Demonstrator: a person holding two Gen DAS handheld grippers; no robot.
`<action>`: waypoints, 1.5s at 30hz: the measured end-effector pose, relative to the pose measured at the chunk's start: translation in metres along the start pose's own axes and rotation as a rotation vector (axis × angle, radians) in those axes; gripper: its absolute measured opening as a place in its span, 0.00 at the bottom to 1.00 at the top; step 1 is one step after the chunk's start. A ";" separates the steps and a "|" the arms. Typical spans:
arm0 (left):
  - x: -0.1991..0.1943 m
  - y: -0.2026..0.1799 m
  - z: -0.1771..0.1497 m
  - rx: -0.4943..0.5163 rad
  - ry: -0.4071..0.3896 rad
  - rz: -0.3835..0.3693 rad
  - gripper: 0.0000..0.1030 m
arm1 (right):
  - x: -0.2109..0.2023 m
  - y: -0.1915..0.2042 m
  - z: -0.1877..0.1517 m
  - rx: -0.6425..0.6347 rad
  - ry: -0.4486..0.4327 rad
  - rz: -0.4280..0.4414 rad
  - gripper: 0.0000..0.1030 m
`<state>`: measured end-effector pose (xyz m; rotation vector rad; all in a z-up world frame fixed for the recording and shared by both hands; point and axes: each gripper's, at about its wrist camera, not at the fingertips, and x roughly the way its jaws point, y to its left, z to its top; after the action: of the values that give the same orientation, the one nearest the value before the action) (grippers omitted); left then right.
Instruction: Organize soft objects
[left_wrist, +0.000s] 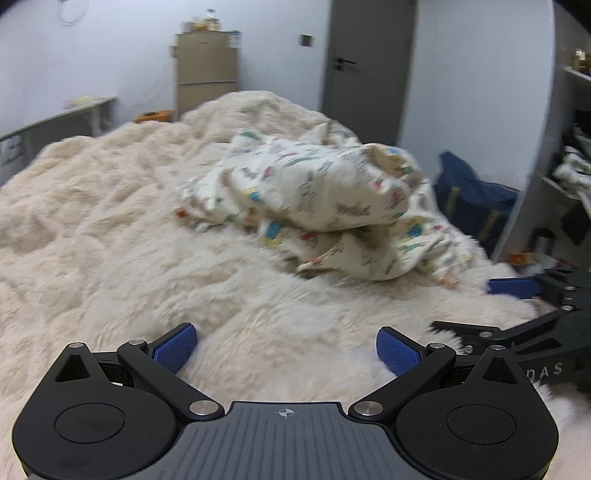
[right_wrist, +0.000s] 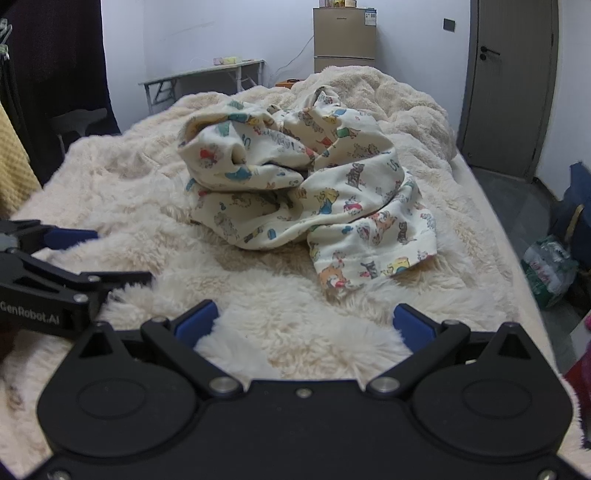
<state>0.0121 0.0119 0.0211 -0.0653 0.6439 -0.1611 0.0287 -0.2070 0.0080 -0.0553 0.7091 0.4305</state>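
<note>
The printed garment (right_wrist: 306, 188) is lying crumpled at frame centre on the fluffy blanket (right_wrist: 122, 177). The left gripper (left_wrist: 286, 349) and right gripper (right_wrist: 304, 323) are both resting low at the bottom of frame, fingers spread, grasping nothing. Risk: closing low is likely to catch blanket pile along with the garment hem.

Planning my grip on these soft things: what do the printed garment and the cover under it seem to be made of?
Printed garment: looks like soft knit cotton, matte, cream with cartoon animals; it slumps in loose folds and shows a stitched hem. Bed cover: apparently long-pile faux fur or plush, cream; shaggy tufts stand up across it.
</note>
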 end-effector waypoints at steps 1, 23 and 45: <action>-0.004 0.003 0.007 0.008 -0.035 -0.015 1.00 | -0.001 -0.006 0.004 0.020 0.002 0.035 1.00; 0.079 0.002 0.069 -0.051 -0.015 -0.196 0.90 | 0.031 -0.132 0.064 0.238 -0.086 0.161 0.99; 0.062 -0.015 0.018 0.146 -0.170 -0.060 0.62 | 0.049 -0.067 0.016 0.120 -0.120 0.058 0.93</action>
<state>0.0697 -0.0132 0.0003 0.0419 0.4597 -0.2570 0.0983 -0.2473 -0.0174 0.1035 0.6182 0.4420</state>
